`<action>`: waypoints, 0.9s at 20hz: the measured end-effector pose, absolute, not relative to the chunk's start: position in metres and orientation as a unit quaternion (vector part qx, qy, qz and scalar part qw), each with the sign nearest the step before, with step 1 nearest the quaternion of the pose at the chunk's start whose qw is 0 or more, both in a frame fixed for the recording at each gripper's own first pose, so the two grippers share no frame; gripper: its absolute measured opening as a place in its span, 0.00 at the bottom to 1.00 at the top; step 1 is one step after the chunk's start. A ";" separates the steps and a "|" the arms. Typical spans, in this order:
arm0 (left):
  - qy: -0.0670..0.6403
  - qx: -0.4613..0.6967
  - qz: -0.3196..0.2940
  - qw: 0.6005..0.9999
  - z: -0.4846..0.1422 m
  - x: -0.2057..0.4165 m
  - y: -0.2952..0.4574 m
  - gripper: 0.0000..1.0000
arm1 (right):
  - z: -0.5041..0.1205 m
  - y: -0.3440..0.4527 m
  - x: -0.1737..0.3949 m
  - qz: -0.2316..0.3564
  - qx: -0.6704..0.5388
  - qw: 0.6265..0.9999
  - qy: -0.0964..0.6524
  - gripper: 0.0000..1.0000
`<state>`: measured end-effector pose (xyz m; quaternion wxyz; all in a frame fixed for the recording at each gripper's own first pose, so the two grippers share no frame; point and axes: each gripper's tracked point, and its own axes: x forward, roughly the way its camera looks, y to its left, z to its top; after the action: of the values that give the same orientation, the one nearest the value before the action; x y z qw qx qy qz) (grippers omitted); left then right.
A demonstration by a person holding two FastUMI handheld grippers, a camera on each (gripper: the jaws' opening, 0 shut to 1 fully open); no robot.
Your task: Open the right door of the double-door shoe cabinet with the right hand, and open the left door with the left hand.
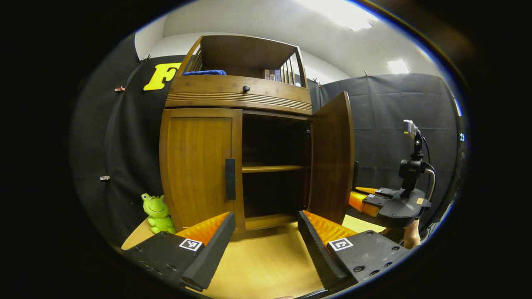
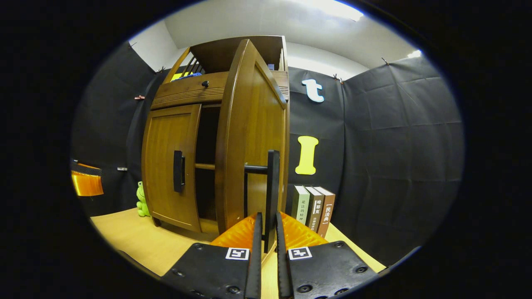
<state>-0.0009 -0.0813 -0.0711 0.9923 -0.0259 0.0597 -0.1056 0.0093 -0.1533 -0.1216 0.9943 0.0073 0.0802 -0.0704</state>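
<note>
Wooden right door ajar, right gripper clamping its handle

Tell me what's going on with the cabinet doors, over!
Right tool shut on right door handle, right door swung open. Left tool open, off the closed left door. Nothing in the way.
</note>
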 end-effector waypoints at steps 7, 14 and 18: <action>0.043 -0.038 -0.118 0.991 -0.064 0.005 -0.100 0.94 | -0.118 -0.204 -0.009 -0.110 0.023 0.991 0.079 0.14; 0.048 -0.035 -0.137 0.989 -0.069 0.009 -0.123 0.95 | -0.115 -0.245 -0.037 -0.155 0.009 0.985 0.074 0.14; 0.043 -0.034 -0.140 0.989 -0.068 0.014 -0.130 0.95 | -0.112 -0.236 -0.056 -0.132 0.039 0.988 0.074 0.14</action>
<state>0.0137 -0.1303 -0.0675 0.9886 -0.0342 0.0430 -0.1402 -0.0563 -0.2360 -0.1119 0.9877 0.0391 0.0736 -0.1325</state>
